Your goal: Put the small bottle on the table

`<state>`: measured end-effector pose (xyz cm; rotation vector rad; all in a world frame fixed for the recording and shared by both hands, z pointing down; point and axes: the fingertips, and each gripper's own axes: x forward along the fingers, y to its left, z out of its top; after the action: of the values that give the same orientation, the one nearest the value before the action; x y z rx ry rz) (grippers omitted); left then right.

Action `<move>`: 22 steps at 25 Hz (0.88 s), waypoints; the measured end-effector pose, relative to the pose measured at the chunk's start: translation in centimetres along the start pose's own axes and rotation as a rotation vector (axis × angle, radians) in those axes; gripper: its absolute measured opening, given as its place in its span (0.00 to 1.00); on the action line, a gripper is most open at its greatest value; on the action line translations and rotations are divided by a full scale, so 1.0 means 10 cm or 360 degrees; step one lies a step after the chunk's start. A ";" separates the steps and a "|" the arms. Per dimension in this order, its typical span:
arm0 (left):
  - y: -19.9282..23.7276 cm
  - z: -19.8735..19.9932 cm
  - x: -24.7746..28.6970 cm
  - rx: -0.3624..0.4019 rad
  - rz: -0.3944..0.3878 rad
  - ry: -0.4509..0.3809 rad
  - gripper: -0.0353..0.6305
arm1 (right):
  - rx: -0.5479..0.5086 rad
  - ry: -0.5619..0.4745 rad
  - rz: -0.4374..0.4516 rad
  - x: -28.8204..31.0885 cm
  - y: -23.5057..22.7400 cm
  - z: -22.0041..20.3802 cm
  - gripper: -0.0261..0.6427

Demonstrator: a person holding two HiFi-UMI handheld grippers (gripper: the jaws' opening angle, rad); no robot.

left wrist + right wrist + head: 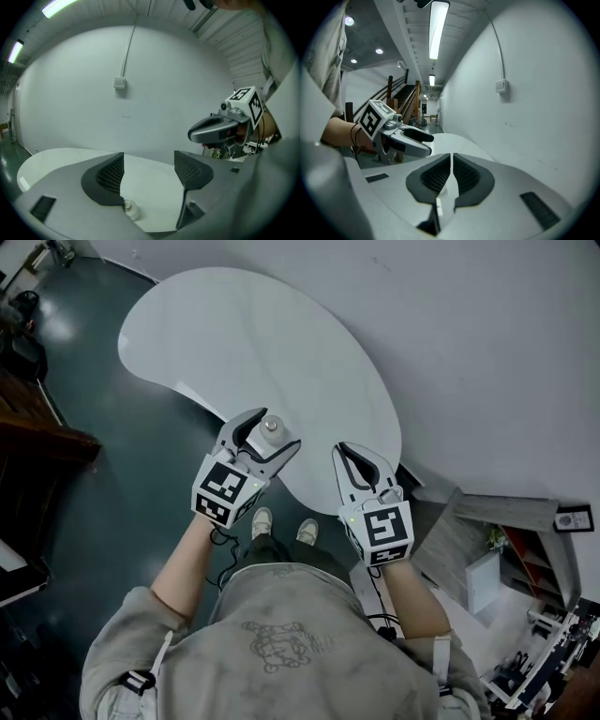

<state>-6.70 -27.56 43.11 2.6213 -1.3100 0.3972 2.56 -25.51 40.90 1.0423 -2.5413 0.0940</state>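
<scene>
A small clear bottle (271, 425) with a pale cap stands upright on the white kidney-shaped table (244, 343), close to its near edge. My left gripper (279, 428) is open, its jaws spread on either side of the bottle. In the left gripper view the bottle (131, 209) sits low beside the left finger's base, with the left gripper (149, 161) wide apart over the table (150, 187). My right gripper (342, 451) hovers at the table's near right edge, shut on nothing. In the right gripper view the right gripper (452, 159) shows only a thin slit.
A white wall (469, 334) runs behind the table, with a cable and box (120, 83) on it. Dark floor (112, 456) lies left, with dark wooden furniture (37, 427). The person's shoes (281, 526) stand under the near edge. Clutter (534, 615) sits at lower right.
</scene>
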 end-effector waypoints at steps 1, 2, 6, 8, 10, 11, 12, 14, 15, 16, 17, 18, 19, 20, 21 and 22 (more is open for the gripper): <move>-0.05 0.15 -0.08 0.0010 0.0004 -0.0026 0.56 | -0.0005 -0.0022 -0.0009 -0.06 -0.01 0.07 0.09; -0.08 0.30 -0.16 0.0030 0.0023 -0.0056 0.50 | -0.0008 -0.0048 -0.0018 -0.12 -0.02 0.15 0.09; -0.22 0.81 -0.50 0.0082 0.0085 -0.0201 0.24 | -0.0030 -0.0161 -0.0052 -0.35 -0.05 0.47 0.09; -0.29 1.00 -0.61 0.0072 0.0090 -0.0254 0.22 | -0.0047 -0.0217 -0.0078 -0.48 -0.08 0.61 0.09; -0.33 1.13 -0.71 0.0111 0.0122 -0.0283 0.19 | -0.0053 -0.0275 -0.0106 -0.61 -0.12 0.75 0.09; -0.35 1.18 -0.75 0.0138 0.0140 -0.0290 0.18 | -0.0050 -0.0304 -0.0118 -0.67 -0.14 0.82 0.09; -0.36 1.22 -0.78 0.0167 0.0157 -0.0291 0.17 | -0.0047 -0.0332 -0.0129 -0.73 -0.16 0.89 0.09; -0.41 1.28 -0.86 0.0226 0.0184 -0.0292 0.16 | -0.0044 -0.0379 -0.0149 -0.85 -0.17 1.01 0.09; -0.43 1.31 -0.90 0.0250 0.0195 -0.0295 0.15 | -0.0044 -0.0399 -0.0154 -0.92 -0.17 1.07 0.09; -0.46 1.33 -0.95 0.0268 0.0203 -0.0297 0.15 | -0.0045 -0.0418 -0.0154 -0.99 -0.16 1.13 0.09; -0.48 1.35 -0.99 0.0279 0.0209 -0.0298 0.14 | -0.0049 -0.0439 -0.0150 -1.06 -0.14 1.19 0.09; -0.49 1.37 -1.02 0.0282 0.0215 -0.0304 0.13 | -0.0057 -0.0461 -0.0148 -1.14 -0.12 1.25 0.09; -0.51 1.40 -1.05 0.0277 0.0223 -0.0315 0.12 | -0.0068 -0.0484 -0.0150 -1.22 -0.10 1.32 0.09; -0.52 1.43 -1.09 0.0271 0.0232 -0.0332 0.12 | -0.0081 -0.0505 -0.0155 -1.30 -0.08 1.38 0.09; -0.53 1.45 -1.12 0.0268 0.0240 -0.0349 0.11 | -0.0094 -0.0523 -0.0160 -1.37 -0.05 1.43 0.09; -0.54 1.47 -1.15 0.0267 0.0246 -0.0364 0.11 | -0.0102 -0.0538 -0.0162 -1.43 -0.03 1.46 0.09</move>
<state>-6.67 -19.82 25.31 2.7795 -1.6243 0.2439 7.22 -19.24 21.96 1.2496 -2.7576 -0.2075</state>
